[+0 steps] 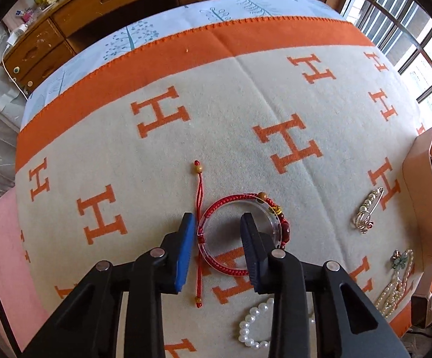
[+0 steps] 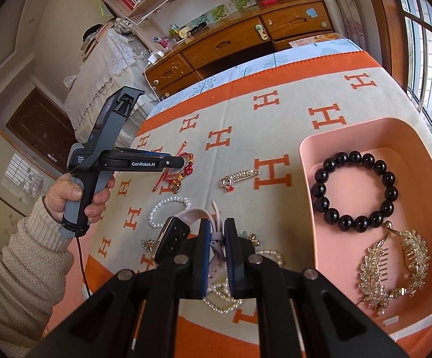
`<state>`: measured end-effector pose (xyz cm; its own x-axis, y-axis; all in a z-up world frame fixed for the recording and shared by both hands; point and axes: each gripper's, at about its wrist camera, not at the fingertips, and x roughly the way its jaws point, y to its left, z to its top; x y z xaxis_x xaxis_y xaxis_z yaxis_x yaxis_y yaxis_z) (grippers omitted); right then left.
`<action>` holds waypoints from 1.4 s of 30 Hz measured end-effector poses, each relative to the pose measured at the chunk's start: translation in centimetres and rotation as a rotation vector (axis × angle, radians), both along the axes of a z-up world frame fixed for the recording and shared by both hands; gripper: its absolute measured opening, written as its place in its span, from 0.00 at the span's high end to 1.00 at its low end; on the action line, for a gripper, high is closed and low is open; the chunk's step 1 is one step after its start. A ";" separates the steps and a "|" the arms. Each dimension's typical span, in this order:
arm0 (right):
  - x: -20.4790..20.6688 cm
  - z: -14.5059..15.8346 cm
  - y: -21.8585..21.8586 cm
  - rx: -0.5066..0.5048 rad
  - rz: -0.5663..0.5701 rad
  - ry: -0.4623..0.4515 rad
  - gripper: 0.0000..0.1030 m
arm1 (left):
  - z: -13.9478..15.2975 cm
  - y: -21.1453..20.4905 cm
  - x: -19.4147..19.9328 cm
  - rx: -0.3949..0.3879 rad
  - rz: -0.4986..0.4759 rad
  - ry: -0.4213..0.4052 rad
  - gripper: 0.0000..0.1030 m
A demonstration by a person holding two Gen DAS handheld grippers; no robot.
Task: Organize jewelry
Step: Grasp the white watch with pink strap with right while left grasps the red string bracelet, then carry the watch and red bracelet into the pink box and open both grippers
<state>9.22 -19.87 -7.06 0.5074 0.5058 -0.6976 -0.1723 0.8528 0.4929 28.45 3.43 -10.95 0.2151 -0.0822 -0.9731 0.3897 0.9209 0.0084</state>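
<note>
H-patterned orange blanket [image 1: 216, 95], wooden drawers [image 1: 75, 21] behind, window [image 1: 410, 29] beside

Daylight scene, bright and even in both my wrist views. Light enters from the window [image 1: 407, 35] at upper right; panes blown out white there. Blanket [image 1: 245, 89] evenly lit, soft short shadows under my fingers [image 1: 186, 250], falling lower left. Small glare on the clear ring [image 1: 272, 223] and on the black beads [image 2: 354, 192]. Strong fisheye: blanket edge bows, black vignette in all corners. Centre sharp; periphery slightly soft. Room at upper left of the right view is dimmer.
</note>
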 end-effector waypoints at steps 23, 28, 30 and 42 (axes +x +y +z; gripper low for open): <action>-1.7 1.4 -2.8 0.044 -0.082 -0.038 0.91 | 4.3 1.6 -2.5 -0.150 0.148 -0.027 0.97; -2.5 2.7 -5.4 0.055 -0.165 -0.078 0.91 | 8.6 -1.4 -5.6 -0.186 0.087 -0.092 0.97; -2.9 3.3 -6.8 0.056 -0.209 -0.095 0.91 | 10.2 -3.2 -6.6 -0.203 0.055 -0.117 0.97; -4.8 3.4 -13.4 0.036 -0.444 -0.128 0.91 | 11.7 -17.3 -10.0 -0.264 -0.137 -0.130 0.97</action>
<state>4.38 -33.26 -3.62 0.7616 0.2430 -0.6007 0.1440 0.8404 0.5225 18.44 -13.89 0.75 0.3061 -0.3653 -0.8791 0.5216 0.8368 -0.1661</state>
